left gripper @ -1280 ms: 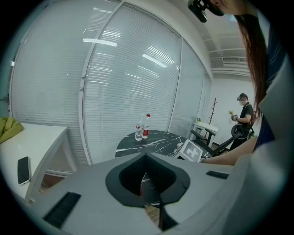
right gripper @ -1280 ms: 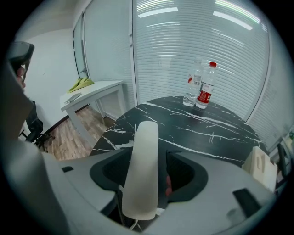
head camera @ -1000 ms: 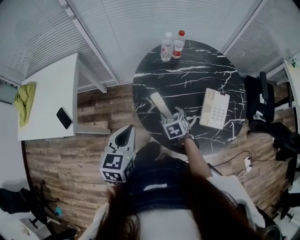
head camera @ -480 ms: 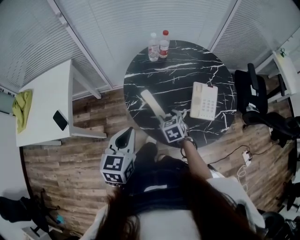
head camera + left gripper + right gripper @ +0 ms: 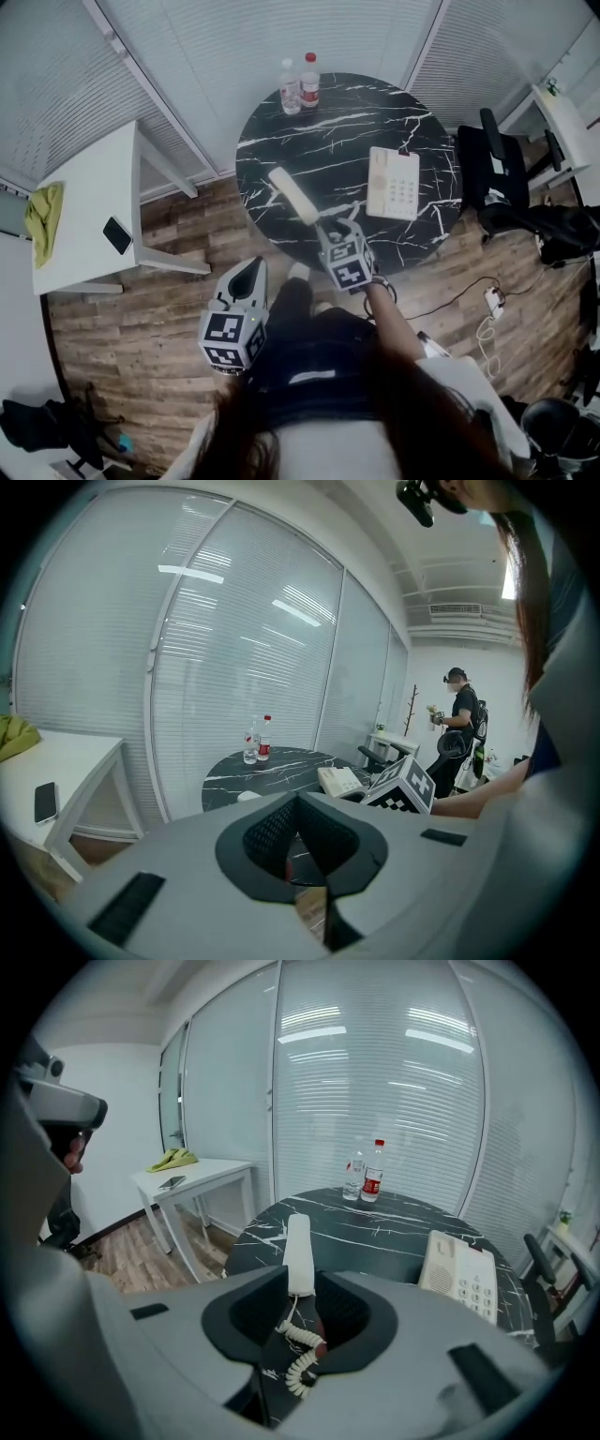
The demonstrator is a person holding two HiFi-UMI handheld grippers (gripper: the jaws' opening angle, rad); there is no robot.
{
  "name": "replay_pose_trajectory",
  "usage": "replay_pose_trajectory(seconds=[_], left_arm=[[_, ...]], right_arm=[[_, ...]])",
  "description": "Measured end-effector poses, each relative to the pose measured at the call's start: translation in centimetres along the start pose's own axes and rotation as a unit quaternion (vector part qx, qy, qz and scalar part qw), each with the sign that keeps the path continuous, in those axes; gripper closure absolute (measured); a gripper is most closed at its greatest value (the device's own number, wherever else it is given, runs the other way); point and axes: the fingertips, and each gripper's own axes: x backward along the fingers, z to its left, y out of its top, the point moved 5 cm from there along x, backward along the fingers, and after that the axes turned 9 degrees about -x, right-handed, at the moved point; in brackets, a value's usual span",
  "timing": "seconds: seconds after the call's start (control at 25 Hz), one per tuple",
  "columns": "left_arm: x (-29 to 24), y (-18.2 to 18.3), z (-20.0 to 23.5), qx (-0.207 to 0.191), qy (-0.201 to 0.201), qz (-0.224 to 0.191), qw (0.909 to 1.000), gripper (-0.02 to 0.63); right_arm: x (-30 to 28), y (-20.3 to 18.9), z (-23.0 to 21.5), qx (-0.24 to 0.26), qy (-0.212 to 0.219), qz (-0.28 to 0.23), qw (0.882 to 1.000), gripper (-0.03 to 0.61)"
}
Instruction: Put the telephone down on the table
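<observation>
Bottles: two, one clear bottle and one red-capped bottle.
Tabletops: two, one round black marble tabletop and one white rectangular tabletop.
Telephone: one set in two parts, one base and one handset, plus one coiled cord.
Mobile phone: one.
Yellow-green cloth: one.
Black office chair: at least one; the dark clutter beside it is too tangled to count.
Power strip on the floor: one.
Standing person at the back of the room: one.
</observation>
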Motion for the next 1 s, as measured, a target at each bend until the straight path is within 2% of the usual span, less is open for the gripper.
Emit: replay_pose_trajectory(seconds=[0.12, 0.32, 0.8, 1.0], left_arm=[[0.5, -0.4, -1.2, -0.002, -0.007, 0.001, 1.0, 0.614], [1.6, -1.1, -3.2, -0.005, -0.015, 0.004, 0.9999, 0.614], [3.4, -2.4, -4.7, -0.036, -0.018, 0.015, 0.9991, 0.614], [3.6, -2.2, -4.0, -0.037, -0.034, 0.006, 0.9987, 0.614]], right_arm=[[1.5, -0.7, -0.1, -0.006, -0.009, -0.011, 1.0, 0.524], [3.6, -2.0, -0.4, -0.015, -0.022, -0.023, 0.999, 0.555], [6.1, -3.4, -0.2, -0.04, -0.043, -0.058, 0.997, 0.578], [6.8, -3.4, -0.6, -0.098, -0.058, -0.057, 0.992, 0.58]])
